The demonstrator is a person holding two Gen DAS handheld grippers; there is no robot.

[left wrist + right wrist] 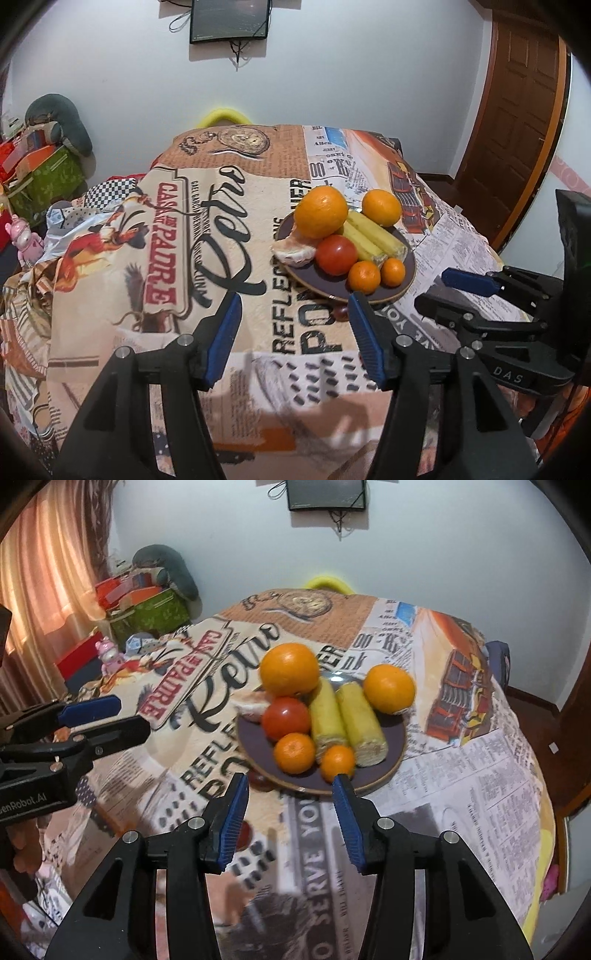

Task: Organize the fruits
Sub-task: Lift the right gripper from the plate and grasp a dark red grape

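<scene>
A dark round plate (404, 275) (393, 734) on the printed tablecloth holds two big oranges (320, 211) (289, 669), a red tomato (335, 254) (286, 717), two small mandarins (364, 277) (294, 752), two yellow corn pieces (373, 236) (360, 723) and a peeled citrus piece (293, 253) at its left rim. A small dark red fruit (340, 313) (258, 780) lies on the cloth by the plate's near edge. My left gripper (293, 334) is open and empty, just short of the plate. My right gripper (290, 812) is open and empty, close to the plate's near rim.
The table is covered by a newspaper-print cloth (166, 258). Boxes, a green bag (48, 177) and a pink toy (27, 238) sit on the left beyond the table. A wooden door (517, 122) is at the right. A monitor (229, 18) hangs on the wall.
</scene>
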